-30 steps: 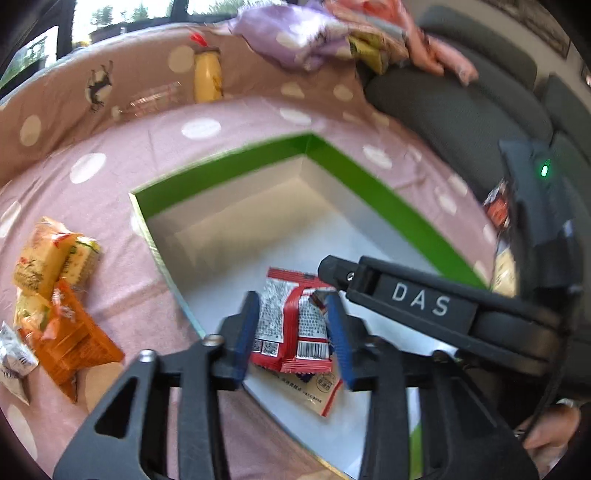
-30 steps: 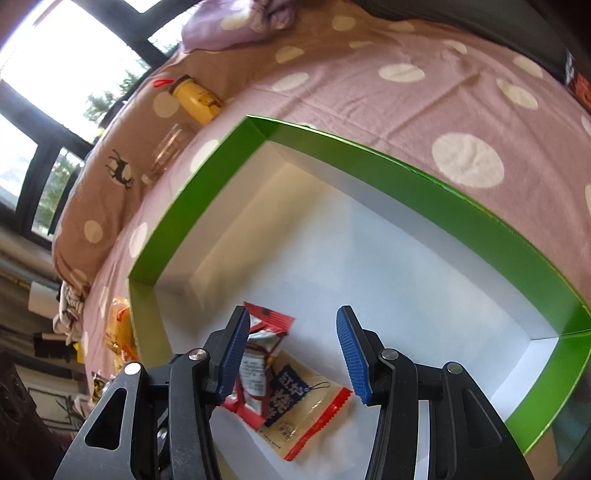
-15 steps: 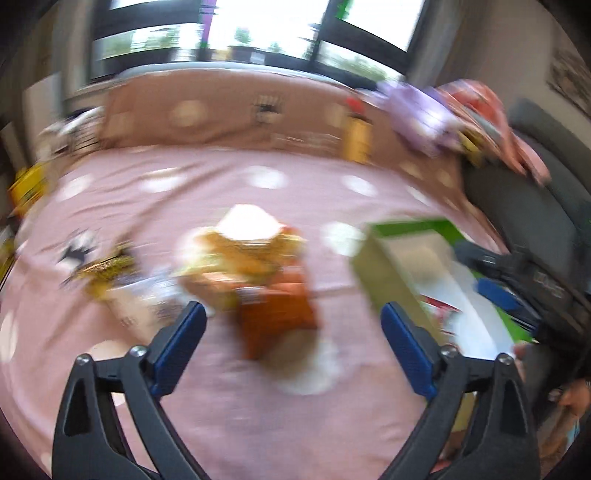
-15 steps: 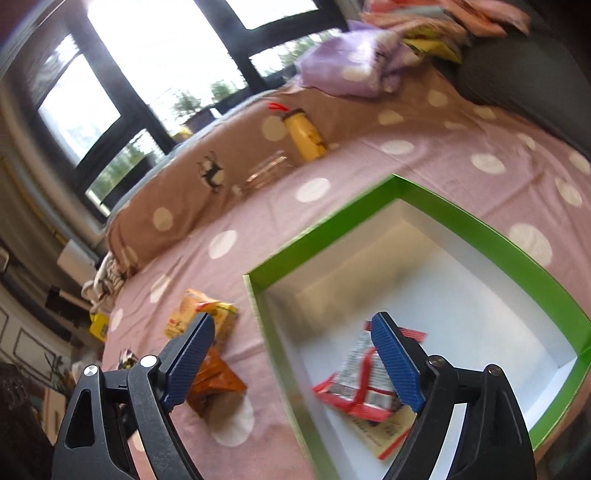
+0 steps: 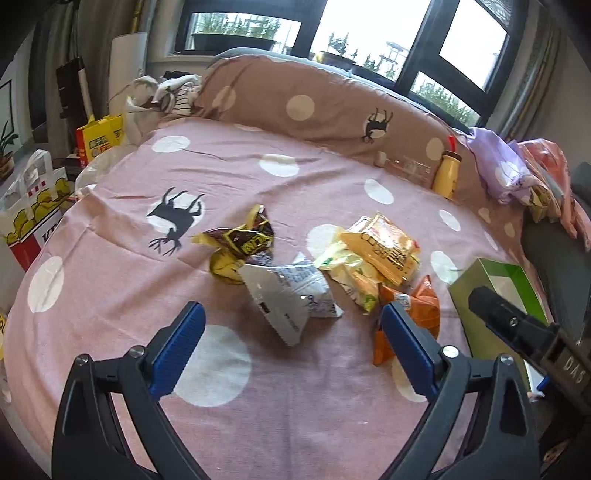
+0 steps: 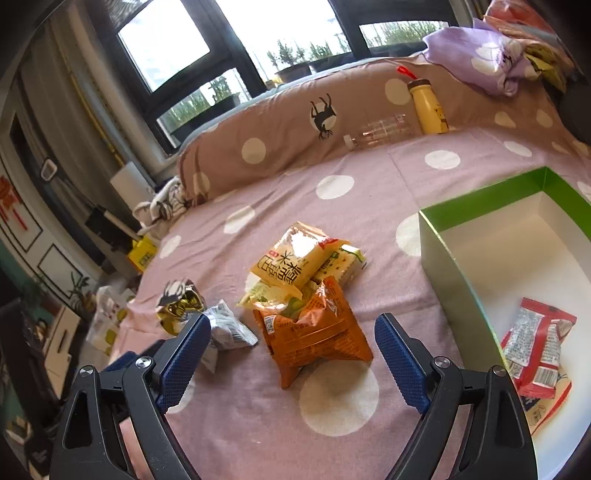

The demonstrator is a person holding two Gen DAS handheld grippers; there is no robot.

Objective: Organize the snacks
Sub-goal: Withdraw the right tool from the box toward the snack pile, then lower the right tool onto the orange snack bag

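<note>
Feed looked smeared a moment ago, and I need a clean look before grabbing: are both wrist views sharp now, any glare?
Left wrist view: sharp, silver foil snack packet readable, windows blown out. Right wrist view: sharp, orange snack pouch crisp; windows overexposed, fisheye bends the green-rimmed white box.

Daylight pours through my dark-framed windows along the top of the frame. Below them a brown dotted bolster edges the pink polka-dot bedspread. A grey sofa sits at right, shopping bags at left.
</note>
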